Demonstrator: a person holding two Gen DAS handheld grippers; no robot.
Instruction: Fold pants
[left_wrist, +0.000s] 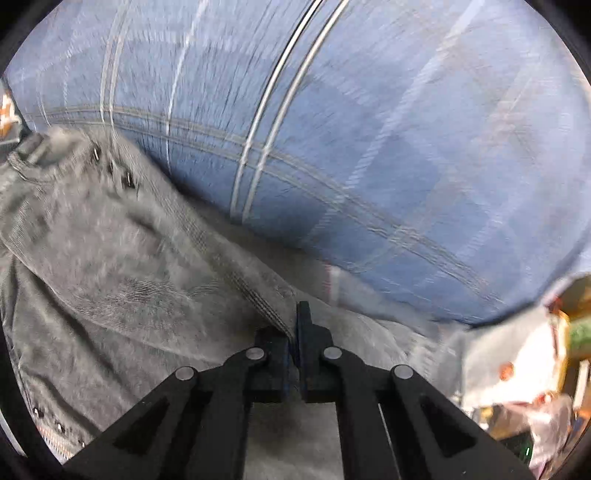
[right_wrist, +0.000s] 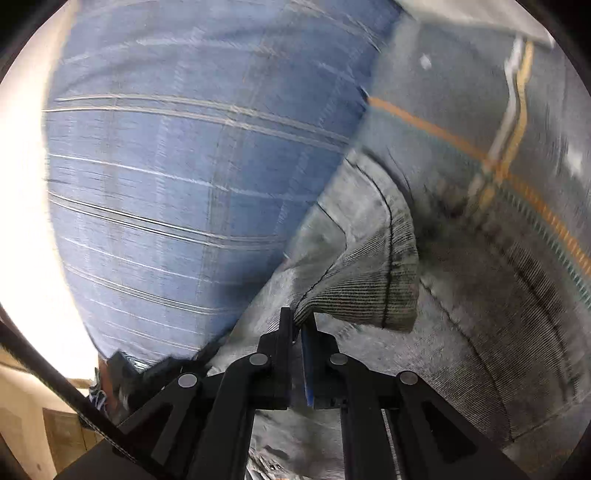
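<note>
Grey denim pants (left_wrist: 110, 251) lie crumpled on a blue plaid bedsheet (left_wrist: 369, 129). My left gripper (left_wrist: 296, 325) is shut on a seamed edge of the pants, cloth pinched between the fingers. In the right wrist view the pants (right_wrist: 369, 258) show a hem folded over, with an orange-stitched seam (right_wrist: 517, 177) further right. My right gripper (right_wrist: 297, 325) is shut on that hem edge. Both views are motion-blurred.
The blue plaid sheet (right_wrist: 184, 184) fills the left of the right wrist view, with a bright wall (right_wrist: 22, 221) beyond it. Room clutter (left_wrist: 535, 369) shows at the lower right of the left wrist view, past the bed's edge.
</note>
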